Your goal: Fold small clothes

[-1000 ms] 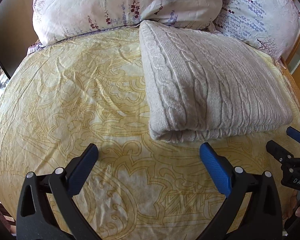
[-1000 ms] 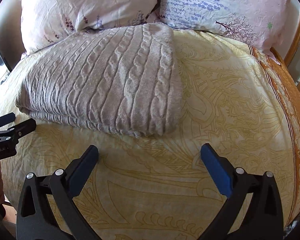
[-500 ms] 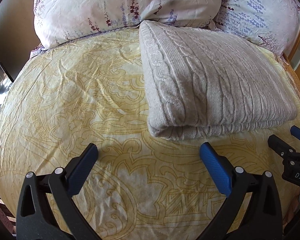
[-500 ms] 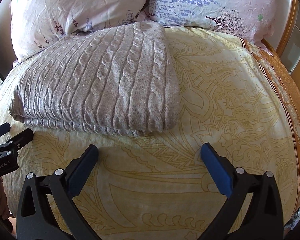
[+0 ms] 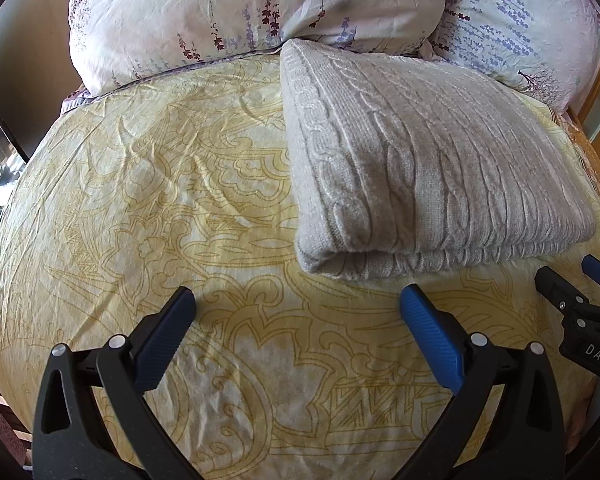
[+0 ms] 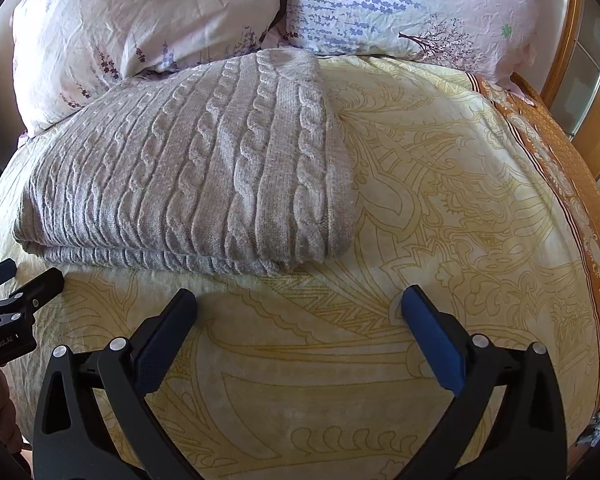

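A grey cable-knit sweater (image 5: 420,168) lies folded into a thick rectangle on the yellow patterned bedspread (image 5: 160,200), its far end against the pillows. My left gripper (image 5: 296,312) hovers open just short of the sweater's near left corner, holding nothing. In the right wrist view the same sweater (image 6: 204,172) fills the left half. My right gripper (image 6: 298,312) is open and empty in front of the sweater's near right corner. Each gripper shows at the edge of the other's view: the right gripper (image 5: 576,292) and the left gripper (image 6: 16,284).
Two floral pillows (image 5: 260,4) (image 6: 420,8) lie across the head of the bed. A wooden bed frame (image 6: 572,52) runs along the right, beside the bedspread's orange border (image 6: 572,184). Bare bedspread (image 6: 460,184) stretches right of the sweater and also left of it.
Both grippers have drawn back a little from the sweater and lifted slightly; both stay open. The folded sweater has not moved.
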